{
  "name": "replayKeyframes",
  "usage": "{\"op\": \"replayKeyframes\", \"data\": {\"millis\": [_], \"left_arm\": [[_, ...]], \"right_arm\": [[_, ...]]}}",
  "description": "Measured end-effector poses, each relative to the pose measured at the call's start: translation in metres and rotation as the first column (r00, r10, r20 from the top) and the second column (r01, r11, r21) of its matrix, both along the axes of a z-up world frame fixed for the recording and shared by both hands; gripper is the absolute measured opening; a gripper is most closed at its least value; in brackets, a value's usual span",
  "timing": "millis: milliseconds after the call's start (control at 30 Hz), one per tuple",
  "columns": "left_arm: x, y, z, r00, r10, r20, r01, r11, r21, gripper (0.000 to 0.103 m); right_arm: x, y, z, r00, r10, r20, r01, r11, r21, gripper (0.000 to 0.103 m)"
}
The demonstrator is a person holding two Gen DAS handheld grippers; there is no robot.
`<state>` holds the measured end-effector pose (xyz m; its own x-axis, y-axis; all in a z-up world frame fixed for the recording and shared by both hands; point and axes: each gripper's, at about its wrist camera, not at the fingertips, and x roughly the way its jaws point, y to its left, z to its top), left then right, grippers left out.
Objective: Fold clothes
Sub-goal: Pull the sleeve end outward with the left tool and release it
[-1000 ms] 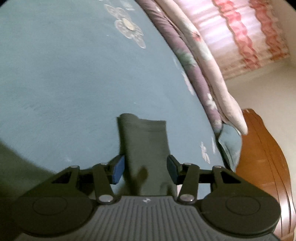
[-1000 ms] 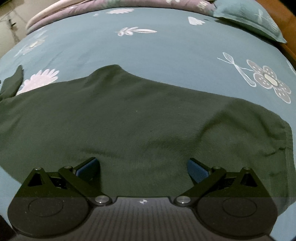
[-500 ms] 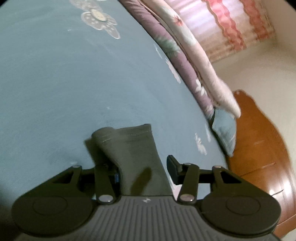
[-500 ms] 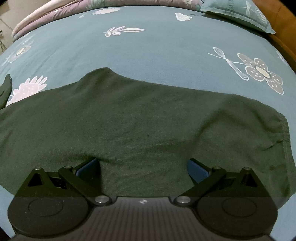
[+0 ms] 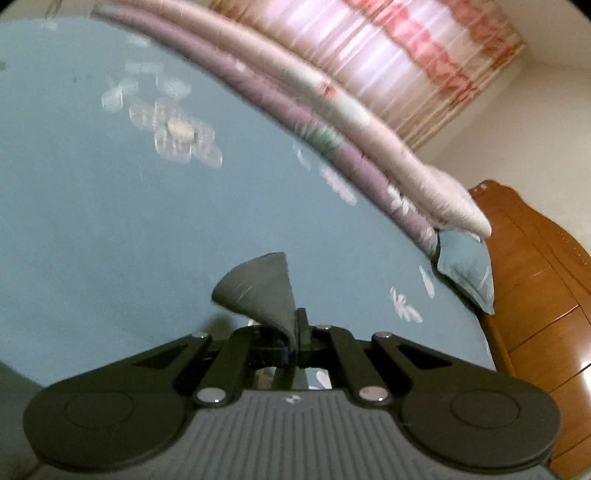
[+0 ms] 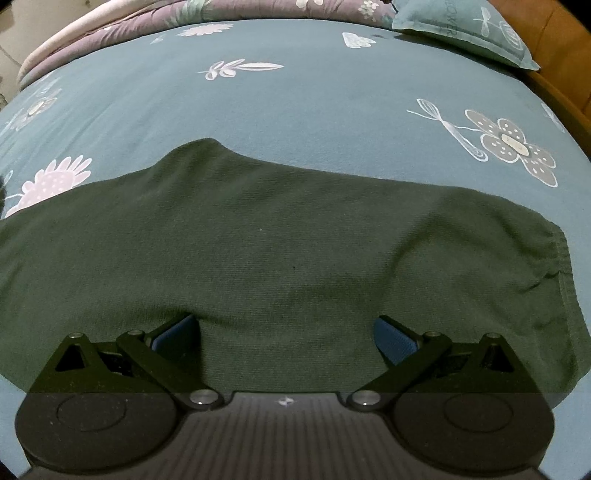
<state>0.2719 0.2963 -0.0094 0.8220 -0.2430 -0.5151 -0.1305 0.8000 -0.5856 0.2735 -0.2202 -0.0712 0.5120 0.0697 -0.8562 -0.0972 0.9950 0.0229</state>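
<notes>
My left gripper (image 5: 295, 332) is clamped on the dark green garment's cuff (image 5: 260, 291), lifted off the teal floral bedsheet (image 5: 92, 221). My right gripper (image 6: 286, 332) hangs with fingers wide apart over the garment's body (image 6: 280, 251), spread flat on the bed.

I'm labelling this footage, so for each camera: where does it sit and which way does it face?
Left wrist: on the left gripper, looking across the teal floral bedsheet towards pink curtains; its jaws are shut on a dark green garment.
Right wrist: on the right gripper, angled down at the garment; jaws open.
Shared: garment, bedsheet, teal pillow, folded quilt.
</notes>
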Motion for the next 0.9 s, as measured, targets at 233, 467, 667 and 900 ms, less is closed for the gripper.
{"op": "replayKeyframes", "data": {"millis": [233,467,667,900], "left_arm": [[-0.048,0.001,0.044,0.99,0.133,0.041,-0.137,0.982,0.129,0.001],[-0.091,0.001,0.075,0.959,0.26,0.111,-0.276,0.946,0.168,0.001],[-0.115,0.001,0.079,0.937,0.313,0.158,-0.339,0.923,0.181,0.001],[-0.115,0.025,0.031,0.913,0.408,0.012,-0.406,0.904,0.137,0.0]], "right_arm": [[0.0,-0.009,0.003,0.999,0.038,-0.014,-0.038,0.999,-0.004,0.103],[0.0,-0.013,0.004,0.992,0.124,-0.026,-0.124,0.992,-0.003,0.103],[0.002,-0.015,0.004,0.986,0.165,-0.025,-0.165,0.986,0.001,0.103],[0.003,-0.01,0.007,0.986,0.163,-0.041,-0.164,0.986,-0.02,0.103]]}}
